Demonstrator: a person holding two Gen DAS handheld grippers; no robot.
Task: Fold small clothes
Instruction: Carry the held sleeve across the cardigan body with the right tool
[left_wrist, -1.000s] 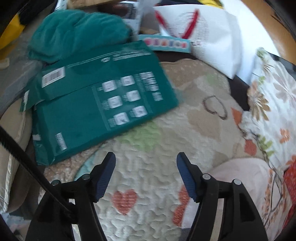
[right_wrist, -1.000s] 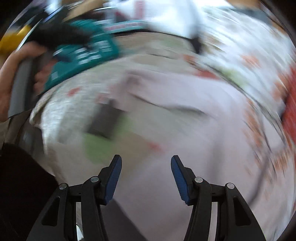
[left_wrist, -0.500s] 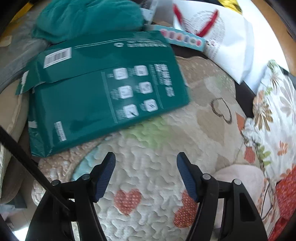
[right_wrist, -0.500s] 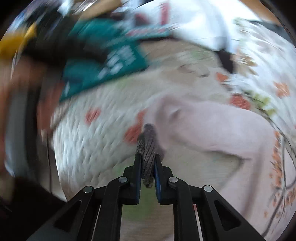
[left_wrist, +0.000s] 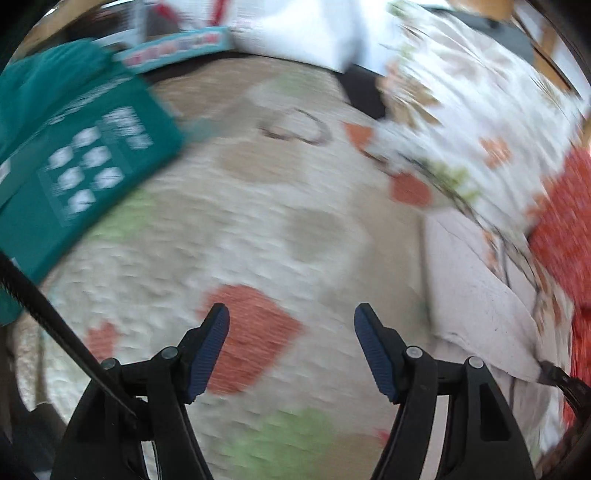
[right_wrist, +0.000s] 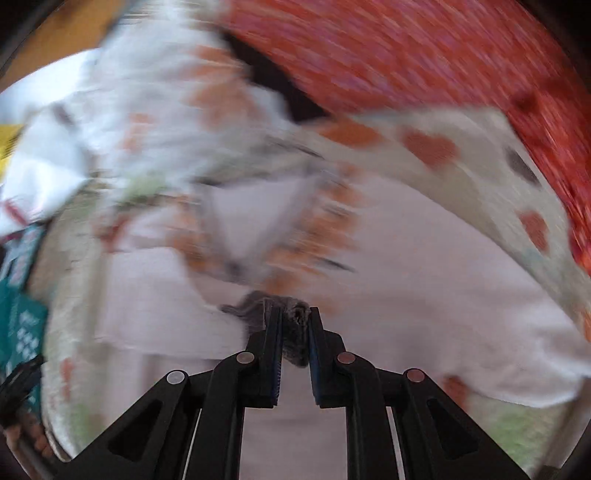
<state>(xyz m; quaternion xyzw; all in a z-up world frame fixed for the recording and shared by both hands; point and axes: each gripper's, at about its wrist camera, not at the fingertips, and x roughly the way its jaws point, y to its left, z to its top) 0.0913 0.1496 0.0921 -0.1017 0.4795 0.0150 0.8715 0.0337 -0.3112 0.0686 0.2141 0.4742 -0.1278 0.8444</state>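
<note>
Quilt (left_wrist: 295, 229) with hearts under wide left tool (left_wrist: 291, 328); right tool (right_wrist: 295, 325) gripping seemingly grey cloth (right_wrist: 295, 332).

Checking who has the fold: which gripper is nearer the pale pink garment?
Right. The right gripper is shut on a grey edge of the pink garment; the left gripper hangs open over the quilt beside it.

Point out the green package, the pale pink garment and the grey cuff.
green package (left_wrist: 85, 166): left wrist view, printed face.
pale pink garment (right_wrist: 424, 280): right wrist view, flat body.
grey cuff (right_wrist: 295, 332): right wrist view, pinched part.
</note>
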